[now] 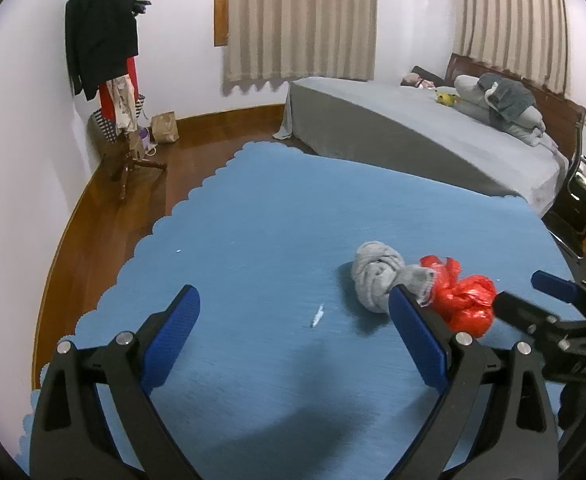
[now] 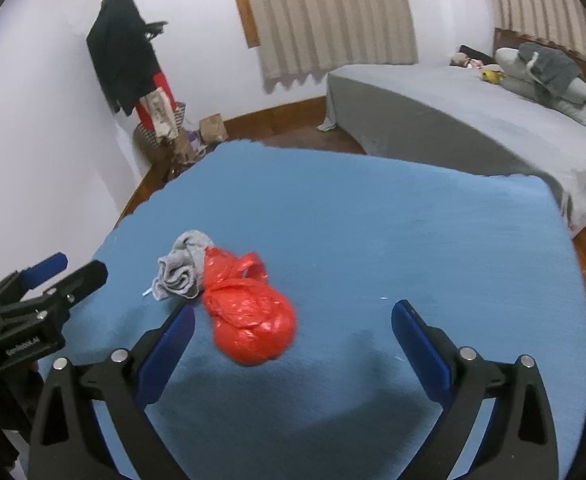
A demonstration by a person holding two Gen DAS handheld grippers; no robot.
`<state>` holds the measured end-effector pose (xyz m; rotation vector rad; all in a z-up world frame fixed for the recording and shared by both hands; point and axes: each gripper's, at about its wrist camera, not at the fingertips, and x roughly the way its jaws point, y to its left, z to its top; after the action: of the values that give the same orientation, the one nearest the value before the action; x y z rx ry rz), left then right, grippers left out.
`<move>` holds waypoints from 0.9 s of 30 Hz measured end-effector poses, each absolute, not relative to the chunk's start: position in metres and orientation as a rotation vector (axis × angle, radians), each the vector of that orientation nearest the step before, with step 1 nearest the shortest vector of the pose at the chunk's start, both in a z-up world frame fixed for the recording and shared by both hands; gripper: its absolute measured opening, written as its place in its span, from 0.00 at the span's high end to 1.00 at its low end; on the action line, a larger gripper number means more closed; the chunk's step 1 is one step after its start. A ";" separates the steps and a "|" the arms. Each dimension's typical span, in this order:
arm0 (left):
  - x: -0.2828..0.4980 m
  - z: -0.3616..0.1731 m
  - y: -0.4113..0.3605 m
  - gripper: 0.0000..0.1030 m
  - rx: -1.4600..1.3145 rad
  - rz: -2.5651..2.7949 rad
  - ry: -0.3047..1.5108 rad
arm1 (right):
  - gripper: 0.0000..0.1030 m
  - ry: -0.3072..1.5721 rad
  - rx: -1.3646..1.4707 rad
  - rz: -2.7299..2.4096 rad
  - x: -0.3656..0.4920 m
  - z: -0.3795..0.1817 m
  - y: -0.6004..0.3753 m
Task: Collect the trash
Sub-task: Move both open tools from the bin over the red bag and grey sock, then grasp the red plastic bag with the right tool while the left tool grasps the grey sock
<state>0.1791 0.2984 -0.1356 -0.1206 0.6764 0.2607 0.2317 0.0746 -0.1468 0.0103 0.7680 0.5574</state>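
A crumpled red plastic bag (image 2: 249, 320) lies on the blue cloth (image 2: 373, 232), touching a balled grey sock (image 2: 185, 272) behind it. My right gripper (image 2: 293, 320) stands open just above the cloth, the bag between its fingers, nearer the left one. In the left wrist view the red plastic bag (image 1: 463, 300) and grey sock (image 1: 377, 276) lie past my right fingertip. A small white scrap (image 1: 317, 316) lies between the fingers of my open left gripper (image 1: 295, 300). The right gripper (image 1: 533, 296) shows at the right edge; the left gripper (image 2: 69, 268) shows at the other view's left edge.
The blue cloth (image 1: 253, 220) has a scalloped edge over a wooden floor (image 1: 105, 200). A grey bed (image 1: 413, 128) with pillows stands behind. A coat stand (image 1: 105, 40) with clothes, a basket and a paper bag (image 1: 165, 126) fill the far left corner.
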 end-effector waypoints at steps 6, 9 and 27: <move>0.181 -0.143 0.300 0.10 -0.131 0.263 0.685 | 0.18 0.804 -0.015 0.594 0.241 -0.157 0.094; 0.182 -0.146 0.300 0.10 -0.137 0.261 0.687 | 0.29 0.824 -0.024 0.616 0.243 -0.161 0.099; 0.213 -0.150 0.272 0.10 -0.129 0.189 0.696 | 0.51 0.805 0.050 0.577 0.259 -0.149 0.061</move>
<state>0.2128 0.2723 -0.1496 -0.1288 0.6961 0.1886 0.2585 0.0614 -0.1486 0.0497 0.8048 0.5772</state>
